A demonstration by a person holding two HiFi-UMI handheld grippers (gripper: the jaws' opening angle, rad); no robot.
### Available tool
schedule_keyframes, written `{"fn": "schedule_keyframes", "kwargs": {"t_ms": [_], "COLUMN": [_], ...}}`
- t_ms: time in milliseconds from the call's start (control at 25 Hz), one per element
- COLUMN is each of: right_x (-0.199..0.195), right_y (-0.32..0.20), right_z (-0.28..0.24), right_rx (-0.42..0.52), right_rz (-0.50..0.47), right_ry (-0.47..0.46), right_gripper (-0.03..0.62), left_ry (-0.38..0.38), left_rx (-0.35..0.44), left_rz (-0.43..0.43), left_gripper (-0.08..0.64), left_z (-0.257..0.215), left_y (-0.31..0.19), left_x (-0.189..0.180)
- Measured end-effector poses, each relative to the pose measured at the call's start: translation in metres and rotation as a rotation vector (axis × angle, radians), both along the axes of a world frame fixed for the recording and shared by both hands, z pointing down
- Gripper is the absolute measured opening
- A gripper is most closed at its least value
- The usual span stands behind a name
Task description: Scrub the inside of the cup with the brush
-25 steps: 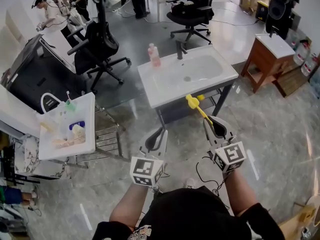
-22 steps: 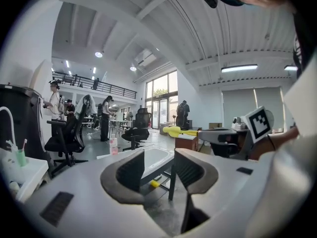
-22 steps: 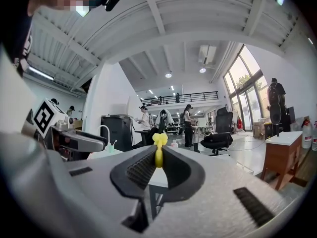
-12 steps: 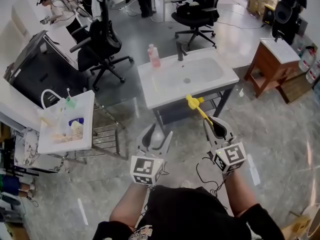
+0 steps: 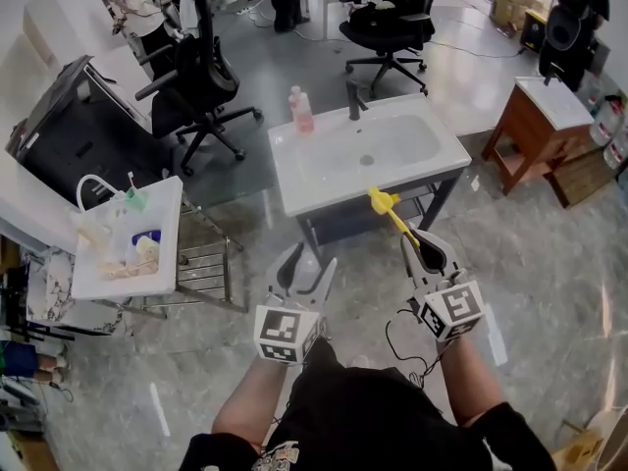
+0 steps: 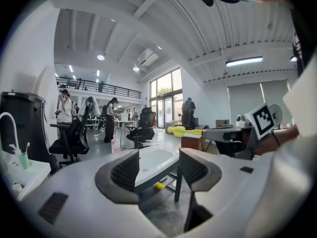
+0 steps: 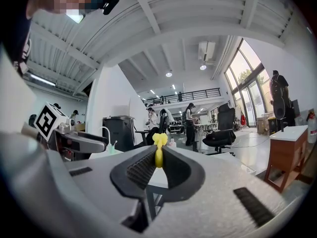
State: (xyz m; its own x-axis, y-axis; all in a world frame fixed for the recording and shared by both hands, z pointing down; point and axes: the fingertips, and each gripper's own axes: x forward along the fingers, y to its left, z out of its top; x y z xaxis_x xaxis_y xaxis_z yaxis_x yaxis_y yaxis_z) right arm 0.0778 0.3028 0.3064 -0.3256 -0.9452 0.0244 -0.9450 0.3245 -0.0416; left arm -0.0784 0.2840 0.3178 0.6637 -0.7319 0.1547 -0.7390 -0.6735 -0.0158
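My right gripper (image 5: 424, 241) is shut on the handle of a yellow brush (image 5: 387, 207), whose head points toward the white sink (image 5: 294, 180). In the right gripper view the brush (image 7: 159, 150) stands pinched between the pads of the right gripper (image 7: 157, 165). My left gripper (image 5: 304, 268) is held beside it, a little to the left. Its jaws have just been opening and now stand wide with nothing between them, as the left gripper view (image 6: 159, 170) shows. A small green cup (image 5: 135, 200) stands on the white stand at the far left.
A pink bottle (image 5: 299, 108) and a dark faucet (image 5: 353, 96) are on the sink's back edge. The white stand (image 5: 172, 263) on the left holds several toiletries. Office chairs (image 5: 201, 77) stand behind, and a wooden cabinet (image 5: 535, 116) is at the right.
The left gripper's jaws went from shut to wide open. Both grippers shifted slightly toward the sink; the right one still holds the brush.
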Motion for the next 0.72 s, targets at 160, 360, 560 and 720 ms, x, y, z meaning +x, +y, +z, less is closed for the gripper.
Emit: {"fn": "schedule_keyframes", "kwargs": {"t_ms": [160,360,560,720], "right_x": [0.008,0.013,0.017,0.018], "right_y": [-0.015,-0.035,-0.064,-0.092], "right_z": [0.004,0.009,0.012,0.013], "right_rx": [-0.004,-0.008,-0.020,-0.026], "right_rz": [0.009,0.028,0.047,0.070], "right_ry": [0.005,0.006,0.015,0.014], "right_gripper": [0.038,0.038,0.038,0.038], "left_ry": [-0.005,0.000,0.010,0.019], "left_rx": [-0.003,-0.001,-0.018,-0.026], "left_rz": [-0.002,0.008,0.034,0.049], "left_gripper": [0.229,0.229,0.229,0.229], "left_z": [0.007,0.013,0.016,0.019], "left_y": [-0.018,-0.043,-0.075,-0.107], "left_x": [0.003,0.006,0.012,0.012]}}
